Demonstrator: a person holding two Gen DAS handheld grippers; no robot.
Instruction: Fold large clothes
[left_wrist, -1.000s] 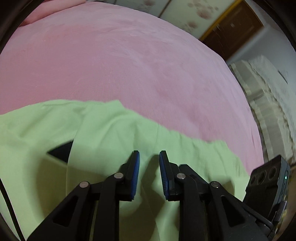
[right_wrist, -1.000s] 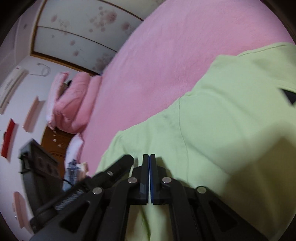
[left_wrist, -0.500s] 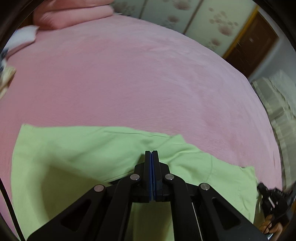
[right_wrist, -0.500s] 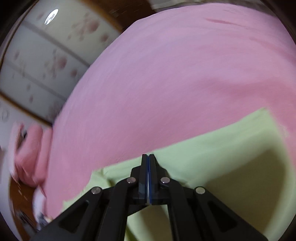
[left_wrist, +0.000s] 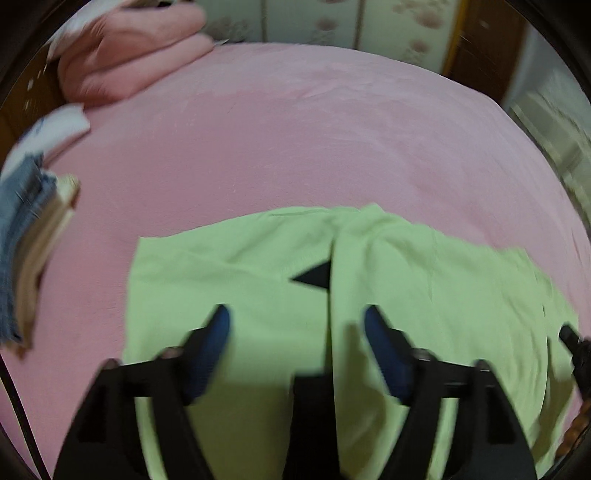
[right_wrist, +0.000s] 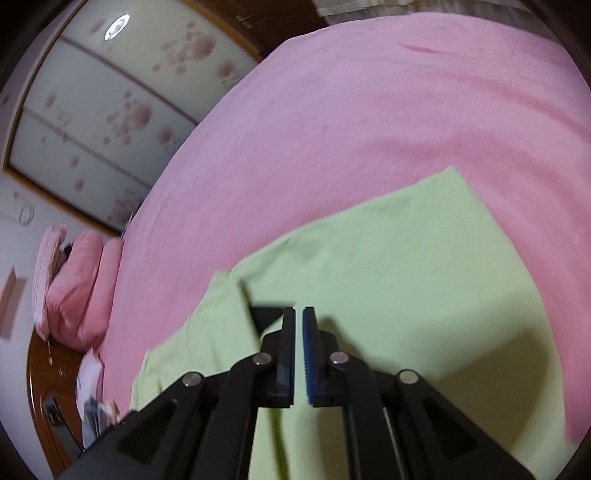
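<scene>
A light green garment lies flat on the pink bed, one panel folded over the middle, with a black triangle showing at the fold edge. My left gripper hovers over it, jaws opening wide, and no cloth is pinched between the blue pads. In the right wrist view the same green garment spreads to a squared corner. My right gripper hangs above it. Its jaws are just starting to open, a thin slit between the pads with nothing in it.
Pink pillows lie at the head of the bed. A stack of folded clothes sits at the left edge. Flowered sliding doors stand behind. The right-hand tool shows at the far right.
The left jaws, shut half a second ago, have sprung wide apart and the view has risen. The right jaws have parted slightly. A green panel now lies folded over the middle.
</scene>
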